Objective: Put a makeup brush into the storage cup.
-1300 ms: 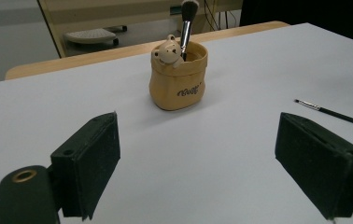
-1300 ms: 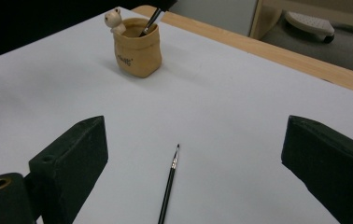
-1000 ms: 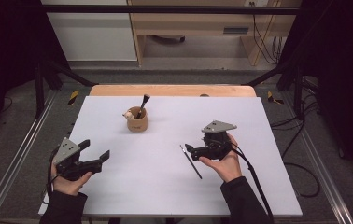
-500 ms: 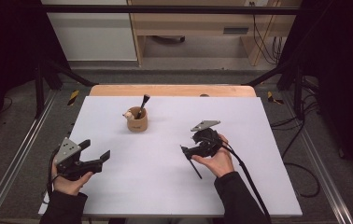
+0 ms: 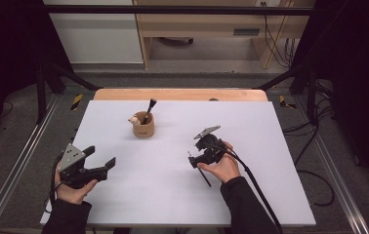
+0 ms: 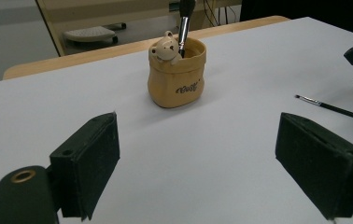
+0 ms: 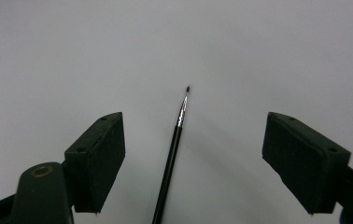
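The right gripper (image 5: 195, 159) has its 2 jaws spread apart over a thin black paintbrush (image 7: 172, 151), which lies flat on the white table (image 5: 280, 195) in the gap between them. Neither pad touches it: in the right gripper view the handle runs up the middle with clear space to each side, and its fine dark tip points away from the camera. These jaws have just been closing a little, with the brush between them but not gripped. In the high view the gripper tilts down toward the table, the person's right hand (image 5: 221, 167) wraps its body, and the brush handle sticks out from under it toward the near edge.

The left gripper (image 5: 103, 165) is released too, its 2 jaws wide apart with nothing between them, held in the left hand (image 5: 72, 187) near the table's left side and well apart from the brush.

Farther back, near the middle of the table, stands a tan pot (image 5: 143, 127) with a small bear figure (image 6: 166, 46) on its rim and 1 larger brush (image 5: 149, 109) leaning inside it.
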Tool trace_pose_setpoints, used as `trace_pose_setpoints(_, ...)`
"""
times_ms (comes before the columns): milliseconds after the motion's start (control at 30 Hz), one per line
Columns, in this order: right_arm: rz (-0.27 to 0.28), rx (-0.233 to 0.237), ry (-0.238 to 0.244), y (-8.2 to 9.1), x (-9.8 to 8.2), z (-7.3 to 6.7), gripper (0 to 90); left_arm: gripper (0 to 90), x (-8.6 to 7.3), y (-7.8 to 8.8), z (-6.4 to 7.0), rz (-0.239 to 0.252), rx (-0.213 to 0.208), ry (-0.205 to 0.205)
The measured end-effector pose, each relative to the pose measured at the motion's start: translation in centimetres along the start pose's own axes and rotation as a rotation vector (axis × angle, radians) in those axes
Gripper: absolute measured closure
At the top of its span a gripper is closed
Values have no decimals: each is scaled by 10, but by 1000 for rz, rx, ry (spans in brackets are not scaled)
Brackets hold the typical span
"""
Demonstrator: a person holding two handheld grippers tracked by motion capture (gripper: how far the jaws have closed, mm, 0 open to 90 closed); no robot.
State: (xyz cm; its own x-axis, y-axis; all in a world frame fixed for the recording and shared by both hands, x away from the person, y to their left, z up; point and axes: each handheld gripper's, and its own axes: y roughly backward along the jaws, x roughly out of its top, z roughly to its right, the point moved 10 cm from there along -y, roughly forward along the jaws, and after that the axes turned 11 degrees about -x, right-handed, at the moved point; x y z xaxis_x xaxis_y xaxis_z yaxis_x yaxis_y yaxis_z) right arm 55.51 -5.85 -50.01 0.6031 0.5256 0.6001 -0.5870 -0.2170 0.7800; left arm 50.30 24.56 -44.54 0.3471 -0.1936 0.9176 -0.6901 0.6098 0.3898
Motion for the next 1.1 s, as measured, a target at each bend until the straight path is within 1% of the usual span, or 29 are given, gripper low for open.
trace_pose_setpoints(100,-24,0,22,-4,-3,-2,231,131,0,-1,1,-5,-2,-4)
trace_pose_setpoints(200,-45,-5,34,-7,-6,-2,249,130,-1,-2,2,-11,-5,-6)
trace_pose_setpoints(300,-70,-2,29,-9,-8,-2,265,130,-1,-2,2,-10,-7,-7)
trace_pose_setpoints(400,-86,-1,40,-11,-10,-2,285,130,-1,-2,2,-12,-7,-8)
trace_pose_setpoints(433,-99,2,30,-12,-11,-4,294,131,-1,-2,2,-12,-6,-9)
trace_pose_setpoints(500,-116,5,37,-14,-13,-5,310,130,-1,-2,2,-13,-7,-8)
trace_pose_setpoints(533,-124,6,48,-16,-14,-5,320,130,-1,-3,2,-14,-7,-10)
trace_pose_setpoints(600,-147,8,45,-18,-16,-7,337,130,-2,-3,2,-16,-7,-10)
trace_pose_setpoints(733,-184,18,38,-22,-19,-11,381,130,-2,-3,2,-15,-7,-10)
trace_pose_setpoints(767,-190,21,34,-23,-20,-11,394,130,-2,-3,2,-16,-7,-10)
trace_pose_setpoints(800,-190,24,43,-24,-20,-11,408,130,-2,-3,2,-16,-7,-10)
trace_pose_setpoints(900,-211,28,34,-25,-22,-11,444,130,-2,-3,3,-16,-9,-11)
trace_pose_setpoints(933,-216,28,42,-25,-22,-11,461,130,-2,-3,3,-16,-9,-12)
trace_pose_setpoints(1033,-237,40,38,-26,-25,-12,511,130,-2,-3,3,-17,-8,-13)
trace_pose_setpoints(1100,-247,43,46,-27,-26,-12,547,130,-2,-3,3,-16,-9,-13)
